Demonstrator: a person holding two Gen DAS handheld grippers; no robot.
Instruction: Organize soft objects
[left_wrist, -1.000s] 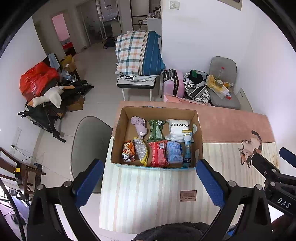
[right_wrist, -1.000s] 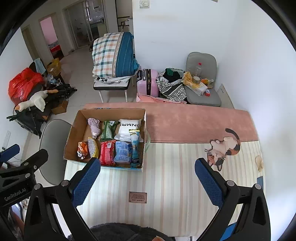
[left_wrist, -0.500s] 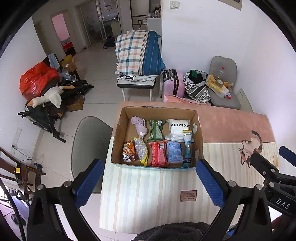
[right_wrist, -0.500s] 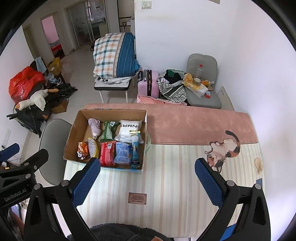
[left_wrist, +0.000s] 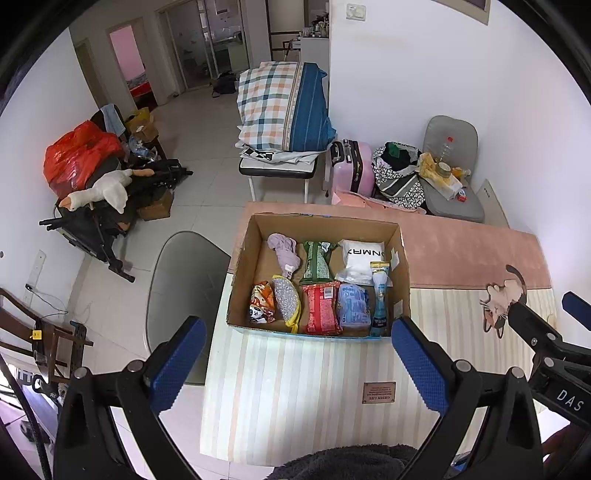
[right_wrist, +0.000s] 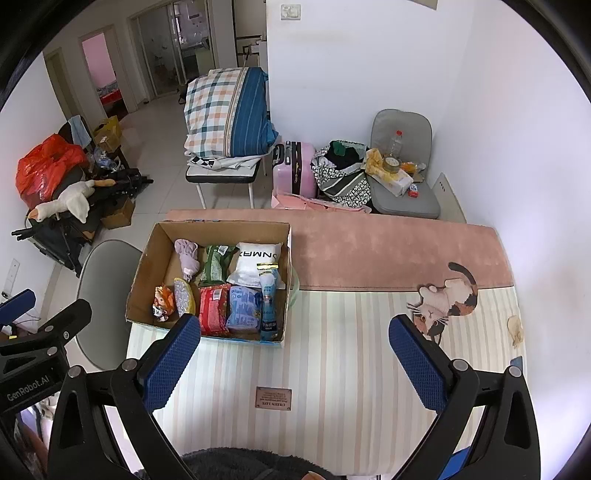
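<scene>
A cardboard box (left_wrist: 325, 221) stands on the striped table mat (left_wrist: 295, 387); it also shows in the right wrist view (right_wrist: 147, 266). Inside lie a lilac cloth (left_wrist: 284, 253), a green pack (left_wrist: 317, 260), a white pillow pack (left_wrist: 360, 256), a red pack (left_wrist: 321, 312), a blue pack (left_wrist: 354, 310), a blue bottle (left_wrist: 380, 299), a sponge (left_wrist: 284, 302) and an orange snack bag (left_wrist: 262, 302). My left gripper (left_wrist: 299, 354) is open and empty, held above the table in front of the box. My right gripper (right_wrist: 295, 350) is open and empty, right of the box.
A pink runner (right_wrist: 388, 251) with a cat figure (right_wrist: 447, 299) covers the table's far side. A grey chair (left_wrist: 181, 280) stands left of the table. Beyond are a bench with folded bedding (left_wrist: 284, 107), a pink suitcase (left_wrist: 352, 166) and a cluttered chair (left_wrist: 450, 184).
</scene>
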